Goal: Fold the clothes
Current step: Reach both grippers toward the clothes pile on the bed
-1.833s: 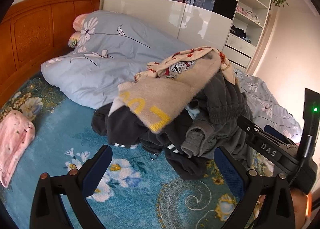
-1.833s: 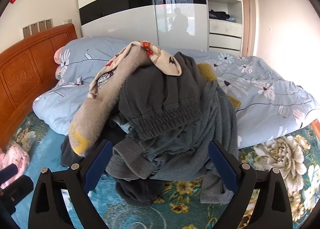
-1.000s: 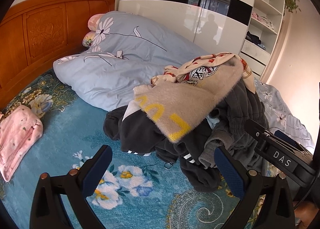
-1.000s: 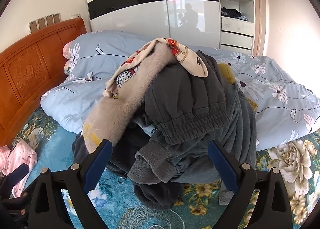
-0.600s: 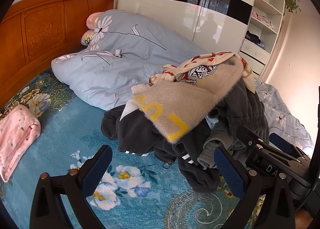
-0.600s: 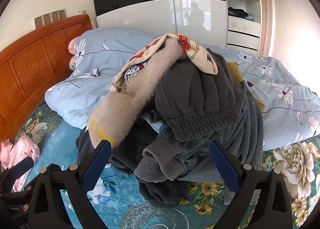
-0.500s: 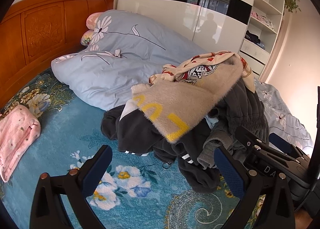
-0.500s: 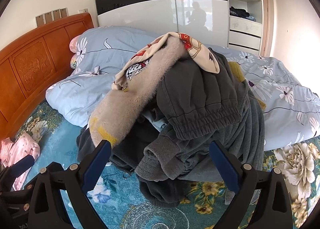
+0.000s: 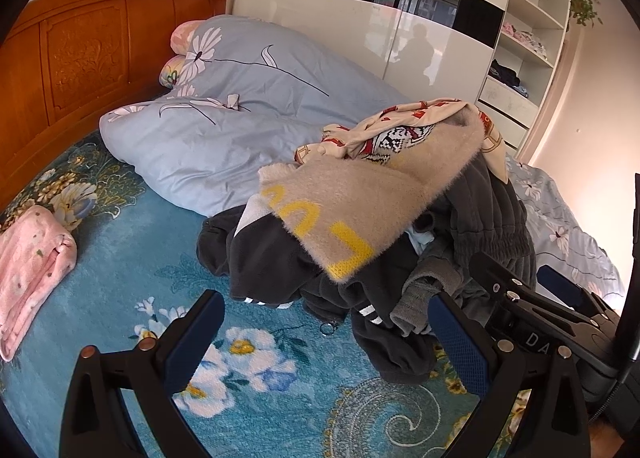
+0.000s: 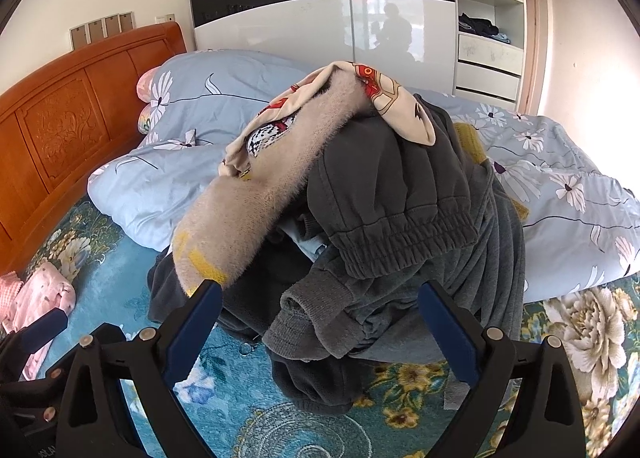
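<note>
Both tongs are held level and low over the bed (image 9: pixel 132 270), pointed at the heap of clothes (image 10: pixel 384 218) piled on its blue floral cover. The left tongs (image 9: pixel 326 342) are spread wide with nothing between them; the right tongs (image 10: pixel 320 322) are likewise spread, just short of the heap's grey cuff (image 10: pixel 316 314).

Blue duvet (image 9: pixel 240 118), wooden headboard (image 9: pixel 80 58), white wardrobe (image 10: pixel 320 18)

A bedroom: bed (image 9: pixel 280 106), wooden headboard (image 9: pixel 80 54), wardrobe (image 10: pixel 320 18)
</note>
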`<state>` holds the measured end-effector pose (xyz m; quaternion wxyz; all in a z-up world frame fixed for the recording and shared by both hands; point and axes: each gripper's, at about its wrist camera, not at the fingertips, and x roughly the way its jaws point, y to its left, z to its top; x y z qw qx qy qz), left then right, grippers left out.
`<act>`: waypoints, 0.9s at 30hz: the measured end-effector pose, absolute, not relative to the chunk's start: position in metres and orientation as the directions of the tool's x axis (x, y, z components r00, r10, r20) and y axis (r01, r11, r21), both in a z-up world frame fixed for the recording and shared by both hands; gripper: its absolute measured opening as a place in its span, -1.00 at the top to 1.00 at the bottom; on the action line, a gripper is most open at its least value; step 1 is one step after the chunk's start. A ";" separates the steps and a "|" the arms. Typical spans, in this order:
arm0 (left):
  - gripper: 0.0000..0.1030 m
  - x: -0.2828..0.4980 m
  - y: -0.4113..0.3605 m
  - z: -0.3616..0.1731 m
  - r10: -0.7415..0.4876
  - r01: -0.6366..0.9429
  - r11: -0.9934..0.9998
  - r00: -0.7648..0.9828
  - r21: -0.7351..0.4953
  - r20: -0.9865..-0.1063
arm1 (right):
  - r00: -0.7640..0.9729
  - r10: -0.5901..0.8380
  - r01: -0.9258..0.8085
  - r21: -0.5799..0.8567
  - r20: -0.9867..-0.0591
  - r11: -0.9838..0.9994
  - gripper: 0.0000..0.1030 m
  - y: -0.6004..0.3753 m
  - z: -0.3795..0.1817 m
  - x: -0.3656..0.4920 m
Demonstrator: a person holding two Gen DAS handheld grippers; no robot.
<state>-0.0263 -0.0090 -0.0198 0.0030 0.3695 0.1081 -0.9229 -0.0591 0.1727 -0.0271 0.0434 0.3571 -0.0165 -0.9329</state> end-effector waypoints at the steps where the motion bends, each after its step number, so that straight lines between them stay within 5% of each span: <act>1: -1.00 -0.026 -0.009 -0.020 0.073 0.086 -0.977 -0.727 -0.196 -0.682 | -0.740 -0.094 0.071 0.061 -0.666 -0.996 -0.92 0.172 -0.027 -0.059; 16: -1.00 -0.014 -0.033 -0.022 0.082 0.112 -0.965 -0.727 -0.236 -0.682 | -0.727 -0.141 0.152 0.042 -0.672 -0.987 -0.92 0.156 -0.030 -0.066; 23: -1.00 0.016 -0.081 -0.021 0.015 0.190 -0.955 -0.738 -0.228 -0.674 | -0.814 -0.056 0.169 -0.144 -0.578 -0.975 -0.90 0.164 0.019 -0.139; 25: -1.00 0.026 -0.092 -0.018 -0.007 0.201 -0.956 -0.747 -0.215 -0.665 | -0.839 0.022 0.168 -0.296 -0.544 -0.940 -0.89 0.153 0.029 -0.171; 27: -1.00 0.036 -0.102 -0.015 -0.031 0.215 -0.956 -0.752 -0.201 -0.658 | -0.838 0.115 0.150 -0.429 -0.533 -0.891 -0.69 0.144 0.031 -0.207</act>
